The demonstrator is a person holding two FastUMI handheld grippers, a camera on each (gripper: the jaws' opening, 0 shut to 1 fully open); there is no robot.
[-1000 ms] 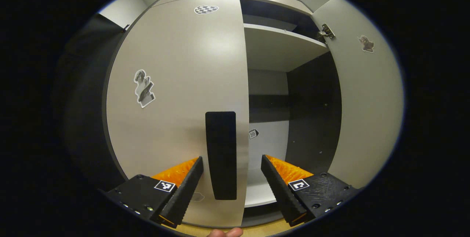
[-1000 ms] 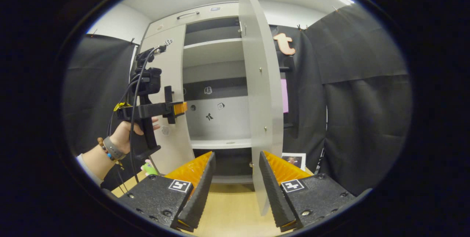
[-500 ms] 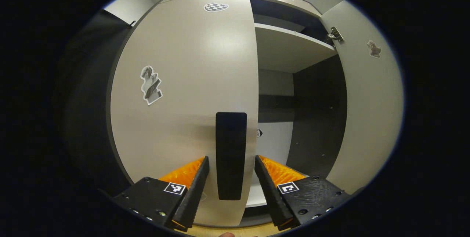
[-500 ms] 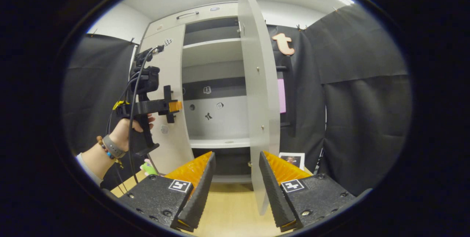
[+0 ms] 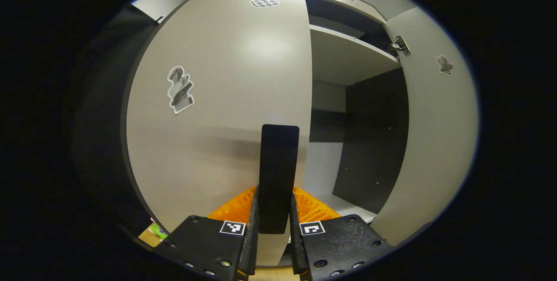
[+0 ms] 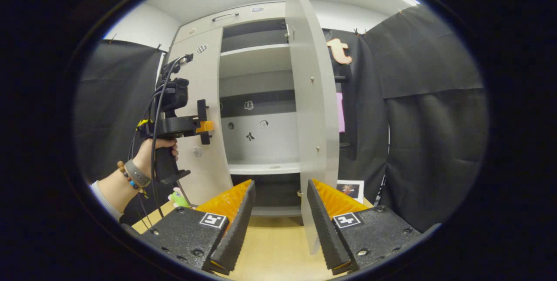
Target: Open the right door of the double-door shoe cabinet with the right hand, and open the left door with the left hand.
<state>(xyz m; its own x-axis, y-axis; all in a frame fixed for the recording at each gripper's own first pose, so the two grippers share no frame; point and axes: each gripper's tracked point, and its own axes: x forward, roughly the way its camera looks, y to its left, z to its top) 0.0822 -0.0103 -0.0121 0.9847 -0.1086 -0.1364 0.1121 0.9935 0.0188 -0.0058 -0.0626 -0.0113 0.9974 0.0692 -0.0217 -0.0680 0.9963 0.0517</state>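
The shoe cabinet [image 6: 256,98] stands against the booth's back wall on a light wooden floor [image 6: 274,246], with its right door [image 6: 311,98] swung wide open, edge-on in the right gripper view, so the pale shelves [image 6: 254,52] and dark inner walls show. The left door [image 5: 226,98] is shut flat against the frame, carrying a checkered sticker [image 5: 264,2] near its top and a cut-out photo sticker [image 5: 179,89] on its face. In the left gripper view the left tool [image 5: 273,229] has both fingers pressed against the sides of the black upright handle [image 5: 278,176] at the door's free edge, pinching it low down. Seen from the right gripper view, that left tool [image 6: 204,125] is held by a hand [image 6: 154,155] with a beaded bracelet and a band at the wrist, its tip at the handle [image 6: 202,115]. The right tool [image 6: 278,202] hangs well back from the cabinet, its fingers spread apart and holding nothing, with the bottom of the open right door just ahead between them. A small green object [image 6: 179,197] lies low beside the left door
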